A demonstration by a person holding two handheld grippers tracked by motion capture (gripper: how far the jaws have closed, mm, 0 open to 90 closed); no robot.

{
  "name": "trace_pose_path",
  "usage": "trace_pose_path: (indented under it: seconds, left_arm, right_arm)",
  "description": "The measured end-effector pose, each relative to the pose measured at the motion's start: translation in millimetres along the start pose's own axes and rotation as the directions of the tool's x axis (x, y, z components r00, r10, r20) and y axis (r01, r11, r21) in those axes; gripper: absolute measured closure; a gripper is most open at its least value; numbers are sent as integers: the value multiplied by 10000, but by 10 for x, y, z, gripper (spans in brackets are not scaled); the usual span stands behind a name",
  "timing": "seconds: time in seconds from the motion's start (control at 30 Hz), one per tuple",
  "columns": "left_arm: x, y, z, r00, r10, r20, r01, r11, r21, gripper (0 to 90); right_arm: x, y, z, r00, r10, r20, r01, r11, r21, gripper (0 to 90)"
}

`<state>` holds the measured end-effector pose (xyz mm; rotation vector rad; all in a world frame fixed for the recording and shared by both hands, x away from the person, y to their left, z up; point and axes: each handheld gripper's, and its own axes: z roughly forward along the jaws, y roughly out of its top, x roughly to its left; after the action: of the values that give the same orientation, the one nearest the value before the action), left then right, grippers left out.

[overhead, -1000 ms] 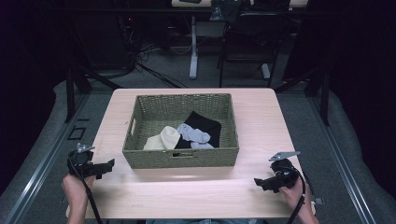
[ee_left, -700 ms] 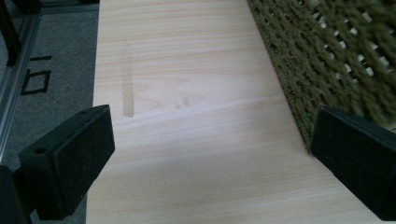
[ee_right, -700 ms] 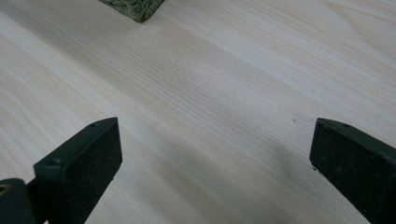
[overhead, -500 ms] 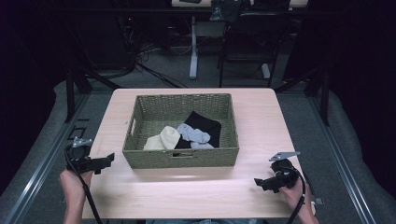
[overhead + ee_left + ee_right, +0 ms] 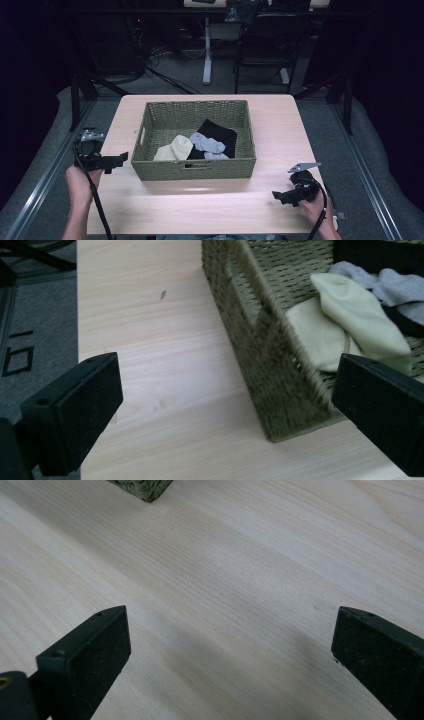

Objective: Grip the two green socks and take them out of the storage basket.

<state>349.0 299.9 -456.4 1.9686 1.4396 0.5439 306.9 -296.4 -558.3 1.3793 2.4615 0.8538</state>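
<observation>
A woven olive basket (image 5: 150,114) stands in the middle of the light wood table (image 5: 280,120). Inside it lie a cream sock (image 5: 176,148), a grey sock (image 5: 207,144) and a black cloth (image 5: 218,133). My left gripper (image 5: 120,160) is open just left of the basket's near left corner, above the table. In the left gripper view its jaws straddle the basket's corner (image 5: 280,390), with the cream sock (image 5: 350,320) beyond. My right gripper (image 5: 278,195) stands open low over bare table at the near right, with nothing between its jaws.
The basket's corner (image 5: 145,489) shows at the top of the right gripper view. Grey carpet (image 5: 45,150) and a metal rail lie left of the table. Chair and desk legs (image 5: 207,55) stand beyond the far edge.
My left gripper has risen and shifted slightly away from me along the table's left edge, toward the basket's corner. The right gripper has stayed in place.
</observation>
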Motion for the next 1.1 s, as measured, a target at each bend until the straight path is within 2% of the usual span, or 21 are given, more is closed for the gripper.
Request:
trace_pose_path:
  seconds: [0.23, 0.6, 0.8, 1.0, 1.1]
  left_arm:
    - [-154, 249, 56, 9986, 470, 225, -472, 9989, 67, 2]
    - [-400, 600, 245, 9909, 1135, 721, -1163, 9925, 366, 2]
    - [-527, 737, 423, 9859, 1201, 1163, -1291, 9889, 732, 2]
    - [-632, 833, 645, 9799, 1294, 1518, -1490, 9808, 1257, 21]
    - [-687, 867, 772, 9762, 1385, 1671, -1653, 9734, 1589, 40]
  right_arm:
    - [0, -1, 1, 10000, -2, -23, 2, 10000, 7, 17]
    - [-1, -2, 2, 10000, -45, -76, 45, 10000, 18, 17]
    - [-2, -3, 2, 10000, -31, -93, 31, 10000, 7, 17]
    - [-3, -5, 3, 10000, -5, -84, 5, 10000, -11, 17]
    - [-1, -6, 1, 10000, 5, -65, -5, 10000, -26, 17]
